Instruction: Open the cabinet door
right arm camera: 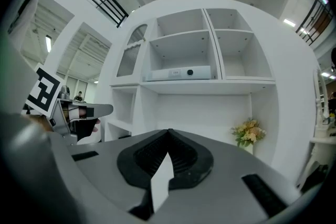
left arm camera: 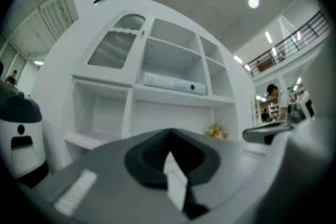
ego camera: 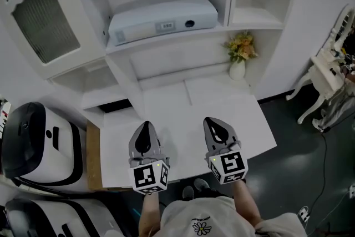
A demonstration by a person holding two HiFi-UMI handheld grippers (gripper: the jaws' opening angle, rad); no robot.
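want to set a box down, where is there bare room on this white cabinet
The counter is bare left of the flower vase, back to the wall; the left gripper and right gripper hover over its front. The cubby above the vase is empty. The middle shelf is crowded: a white device nearly fills it.

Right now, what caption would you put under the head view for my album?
Left gripper and right gripper, both shut, face the white cabinet with its flower vase.

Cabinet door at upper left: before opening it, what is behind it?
Only the cabinet door itself shows; nothing can be made out through its front, so whatever is behind it is covered.
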